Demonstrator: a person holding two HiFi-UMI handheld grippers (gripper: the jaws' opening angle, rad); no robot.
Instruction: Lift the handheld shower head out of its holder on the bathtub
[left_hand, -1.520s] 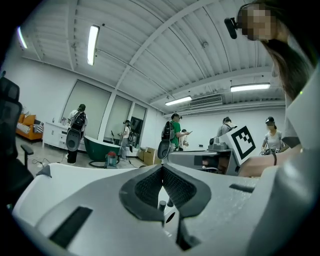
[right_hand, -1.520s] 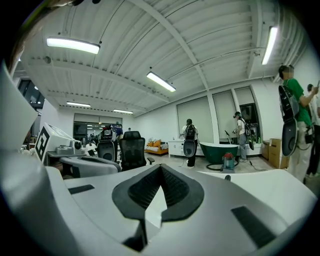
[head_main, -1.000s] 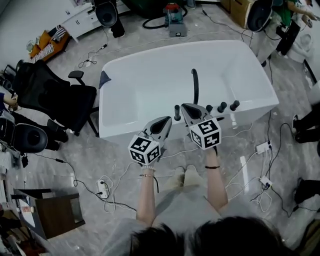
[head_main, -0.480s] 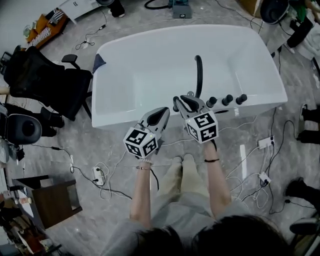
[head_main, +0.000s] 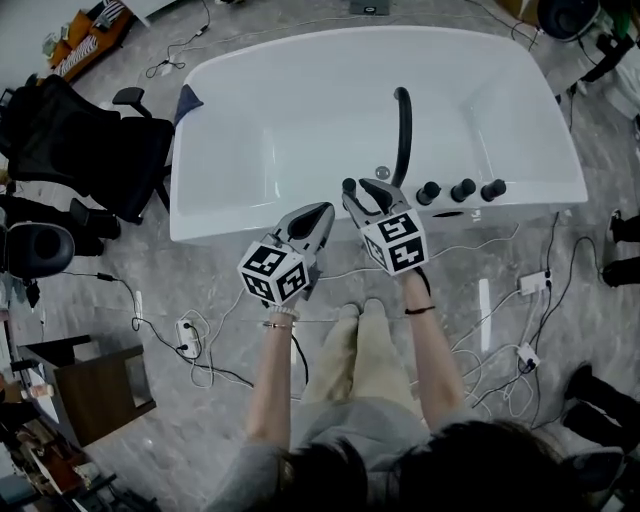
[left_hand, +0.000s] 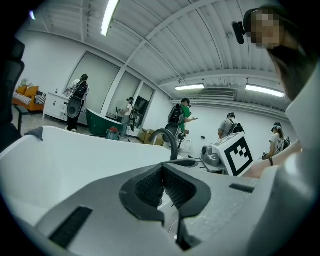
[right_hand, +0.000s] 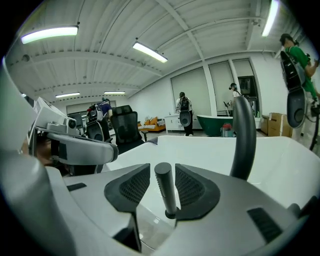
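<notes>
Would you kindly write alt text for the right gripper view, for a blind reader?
The right gripper, its jaws just opened, straddles the upright dark shower head without gripping it. White bathtub and a curved black spout lie beyond.

Long white fluorescent ceiling tubes (right_hand: 49, 34) light the room brightly and evenly, leaving soft shadows on the grey marbled floor (head_main: 180, 440) and a mild sheen on the glossy white bathtub (head_main: 300, 120). Both gripper views bulge fisheye-fashion, blacken at the corners and blur up close.

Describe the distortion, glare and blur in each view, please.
Left gripper view: fisheye bowing, black corners, ceiling lamp blown white. Right gripper view: the same bowing, yet the shower head is sharp. Head view: even light, the bathtub without hard glare.
</notes>
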